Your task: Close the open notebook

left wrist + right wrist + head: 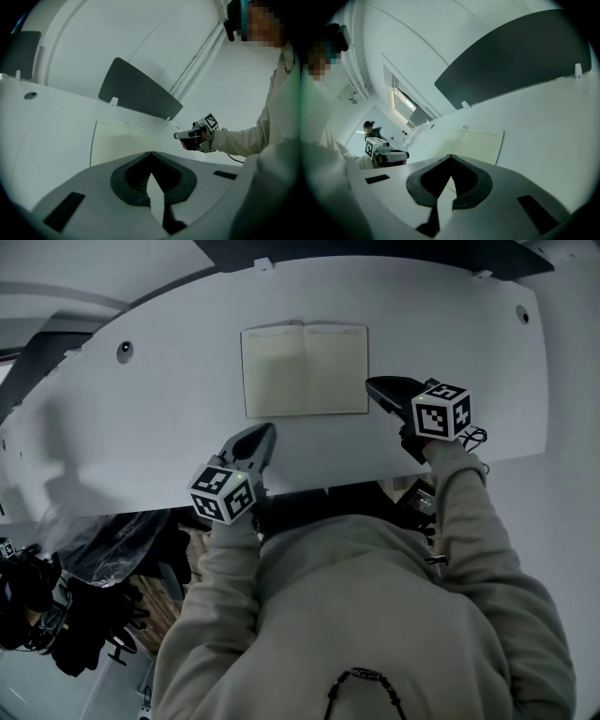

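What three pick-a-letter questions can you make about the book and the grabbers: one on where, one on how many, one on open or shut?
1. Where does the notebook lie?
A. on the floor
B. on the white table
C. in a gripper's jaws

2. How many grippers does the person hold?
A. one
B. three
C. two

3. What state is the notebook in?
A. open flat
B. closed
C. standing on edge

Answers:
1 B: it rests on the white table, in neither gripper's jaws.
2 C: the left gripper and the right gripper show, one in each hand.
3 A: both pale pages face up.
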Action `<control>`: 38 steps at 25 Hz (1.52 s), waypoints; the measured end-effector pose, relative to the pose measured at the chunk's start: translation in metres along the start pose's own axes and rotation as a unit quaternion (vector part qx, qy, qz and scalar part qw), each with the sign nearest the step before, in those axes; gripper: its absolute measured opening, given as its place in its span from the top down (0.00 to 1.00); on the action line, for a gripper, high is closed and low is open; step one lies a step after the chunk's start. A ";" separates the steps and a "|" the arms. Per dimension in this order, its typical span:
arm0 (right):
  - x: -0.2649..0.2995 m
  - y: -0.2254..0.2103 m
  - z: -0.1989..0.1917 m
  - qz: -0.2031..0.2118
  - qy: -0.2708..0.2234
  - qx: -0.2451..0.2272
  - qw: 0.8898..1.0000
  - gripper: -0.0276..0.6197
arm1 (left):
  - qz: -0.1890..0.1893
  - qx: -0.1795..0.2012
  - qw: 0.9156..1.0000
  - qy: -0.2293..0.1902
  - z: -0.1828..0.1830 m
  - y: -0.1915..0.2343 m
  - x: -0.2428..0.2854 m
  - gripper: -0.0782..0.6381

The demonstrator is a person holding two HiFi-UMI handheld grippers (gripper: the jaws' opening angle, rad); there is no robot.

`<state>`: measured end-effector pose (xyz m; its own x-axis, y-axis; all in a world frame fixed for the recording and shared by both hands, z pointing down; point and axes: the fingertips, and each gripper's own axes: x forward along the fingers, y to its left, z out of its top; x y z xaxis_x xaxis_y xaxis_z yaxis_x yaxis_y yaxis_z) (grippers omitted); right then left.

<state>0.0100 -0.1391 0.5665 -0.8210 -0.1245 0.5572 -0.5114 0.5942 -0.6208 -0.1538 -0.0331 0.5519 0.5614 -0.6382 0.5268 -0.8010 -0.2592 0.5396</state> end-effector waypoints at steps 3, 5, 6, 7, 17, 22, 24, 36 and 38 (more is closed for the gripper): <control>-0.019 0.008 0.015 -0.002 -0.027 -0.008 1.000 0.93 | -0.024 0.023 0.999 -0.021 0.029 -0.024 0.006 0.89; -0.030 0.017 0.030 0.007 -0.041 -0.019 0.999 0.93 | -0.031 0.041 0.998 -0.029 0.045 -0.039 0.009 0.89; -0.037 0.021 0.035 0.010 -0.046 -0.023 0.999 0.93 | -0.034 0.050 0.998 -0.029 0.051 -0.047 0.011 0.89; -0.045 0.024 0.040 0.009 -0.049 -0.029 0.998 0.93 | -0.037 0.056 0.997 -0.029 0.056 -0.053 0.012 0.89; -0.134 0.080 0.065 -0.015 -0.092 -0.106 0.990 0.93 | -0.087 0.080 0.990 -0.076 0.114 -0.100 -0.024 0.89; -0.160 0.113 0.080 -0.012 -0.121 -0.140 0.983 0.93 | -0.090 0.136 0.982 -0.094 0.144 -0.124 -0.037 0.89; -0.167 0.121 0.082 -0.013 -0.129 -0.144 0.981 0.93 | -0.094 0.155 0.979 -0.098 0.151 -0.137 -0.041 0.89; -0.214 0.159 0.092 -0.009 -0.171 -0.171 0.970 0.93 | -0.118 0.235 0.959 -0.108 0.168 -0.199 -0.062 0.89; -0.222 0.166 0.095 -0.004 -0.182 -0.176 0.967 0.93 | -0.122 0.242 0.956 -0.115 0.171 -0.208 -0.066 0.89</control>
<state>0.0830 -0.0880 0.2874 -0.8850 -0.3633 0.2911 -0.4526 0.8179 -0.3551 -0.0594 -0.0614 0.2923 0.7280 -0.6439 0.2354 -0.6854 -0.6903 0.2318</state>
